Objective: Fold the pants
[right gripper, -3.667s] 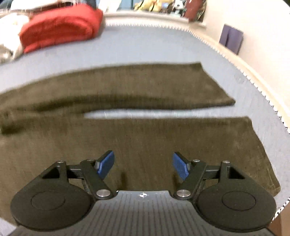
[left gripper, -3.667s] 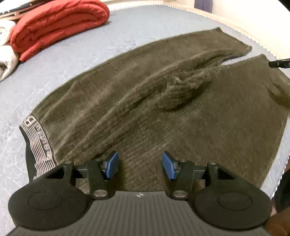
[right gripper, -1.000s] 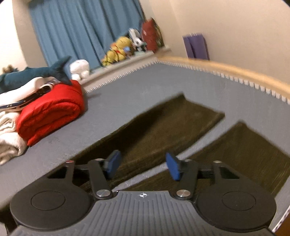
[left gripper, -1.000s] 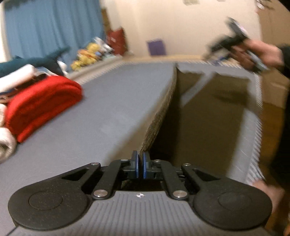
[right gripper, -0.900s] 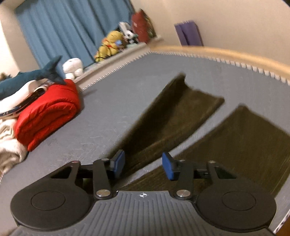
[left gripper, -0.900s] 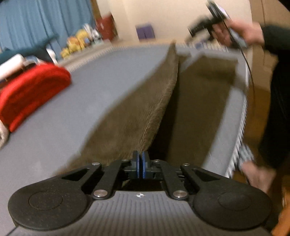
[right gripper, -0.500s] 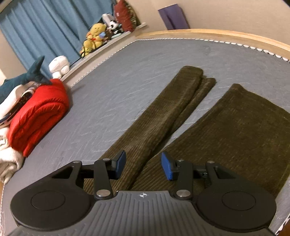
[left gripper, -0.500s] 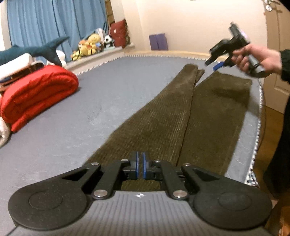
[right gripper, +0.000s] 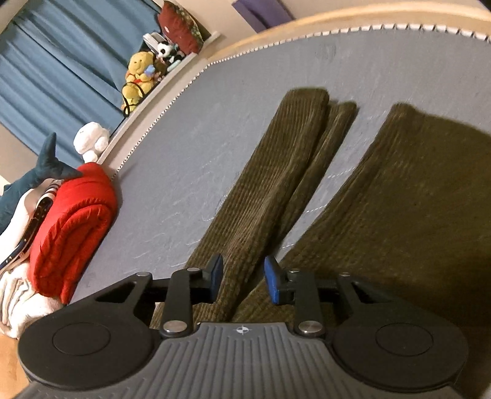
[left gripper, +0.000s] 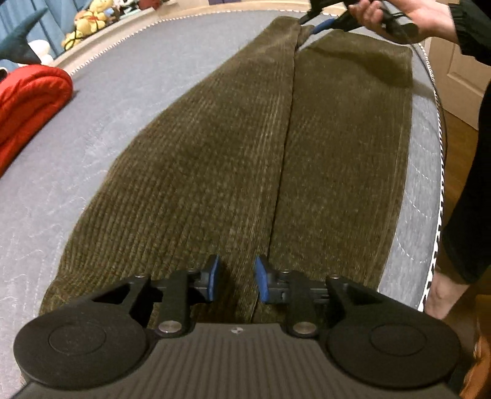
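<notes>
The dark olive corduroy pants (left gripper: 245, 159) lie flat on the grey bed (left gripper: 101, 101), the far leg folded lengthwise into a narrow strip (right gripper: 276, 172) beside the wide near leg (right gripper: 408, 196). My left gripper (left gripper: 235, 280) is open just above the waist end, with cloth between the fingers but not clamped. My right gripper (right gripper: 244, 277) is open low over the folded leg; in the left wrist view it (left gripper: 325, 21) hovers at the cuff end, held by a hand.
A rolled red blanket (right gripper: 70, 227) and white bedding (right gripper: 18, 294) sit at the bed's left side. Stuffed toys (right gripper: 138, 79) line the ledge by blue curtains. The bed's edge (left gripper: 435, 172) runs close on the right, with the person's leg beside it.
My left gripper has opened and let go of the pants, which now lie flat. It dropped lower over the waist end. My right gripper moved closer down over the folded leg.
</notes>
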Demonstrator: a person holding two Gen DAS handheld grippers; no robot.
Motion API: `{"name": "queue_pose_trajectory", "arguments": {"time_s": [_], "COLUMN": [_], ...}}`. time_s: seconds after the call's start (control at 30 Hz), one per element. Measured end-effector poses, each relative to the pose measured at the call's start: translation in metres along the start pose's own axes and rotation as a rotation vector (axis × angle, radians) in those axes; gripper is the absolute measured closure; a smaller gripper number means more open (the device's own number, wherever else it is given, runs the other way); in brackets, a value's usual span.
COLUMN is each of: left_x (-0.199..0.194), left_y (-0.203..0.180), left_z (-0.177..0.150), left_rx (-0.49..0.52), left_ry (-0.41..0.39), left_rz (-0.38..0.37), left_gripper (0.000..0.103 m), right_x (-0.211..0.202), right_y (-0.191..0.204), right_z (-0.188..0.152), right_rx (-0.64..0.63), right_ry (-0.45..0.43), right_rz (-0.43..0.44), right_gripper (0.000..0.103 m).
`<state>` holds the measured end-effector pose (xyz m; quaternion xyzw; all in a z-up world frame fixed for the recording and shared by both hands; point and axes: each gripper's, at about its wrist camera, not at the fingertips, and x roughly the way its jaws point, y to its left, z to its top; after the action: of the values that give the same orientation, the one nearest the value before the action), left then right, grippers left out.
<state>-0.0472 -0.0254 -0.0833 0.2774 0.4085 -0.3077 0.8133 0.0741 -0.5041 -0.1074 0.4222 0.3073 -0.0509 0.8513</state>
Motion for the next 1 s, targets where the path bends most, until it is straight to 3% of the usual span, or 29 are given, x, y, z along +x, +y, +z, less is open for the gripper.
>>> {"name": "queue_pose_trajectory", "arguments": {"time_s": [0.3,0.5,0.6,0.7,1.0], "left_x": [0.005,0.001,0.002,-0.003,-0.067], "left_y": [0.006,0.009,0.006,0.006,0.032], "left_z": [-0.006,-0.006,-0.004,-0.003,-0.023], "left_rx": [0.021,0.037,0.055,0.066,0.005], "left_ry": [0.015,0.015,0.014,0.002,-0.145], "left_rz": [-0.032,-0.031,-0.018,-0.014,0.020], "left_gripper": [0.071,0.071,0.084,0.094,0.096], "right_x": [0.060,0.073,0.068,0.056,-0.020], "right_y": [-0.004,0.004,0.008,0.014,0.033], "right_z": [0.000,-0.003,-0.002,0.002,0.003], "right_rx": [0.073,0.062,0.060,0.030,-0.097], "right_ry": [0.055,0.059,0.040,0.014,-0.031], "right_rz": [-0.044,-0.063,-0.066,-0.046,-0.005], "right_gripper": [0.069,0.072,0.086,0.089,0.090]}}
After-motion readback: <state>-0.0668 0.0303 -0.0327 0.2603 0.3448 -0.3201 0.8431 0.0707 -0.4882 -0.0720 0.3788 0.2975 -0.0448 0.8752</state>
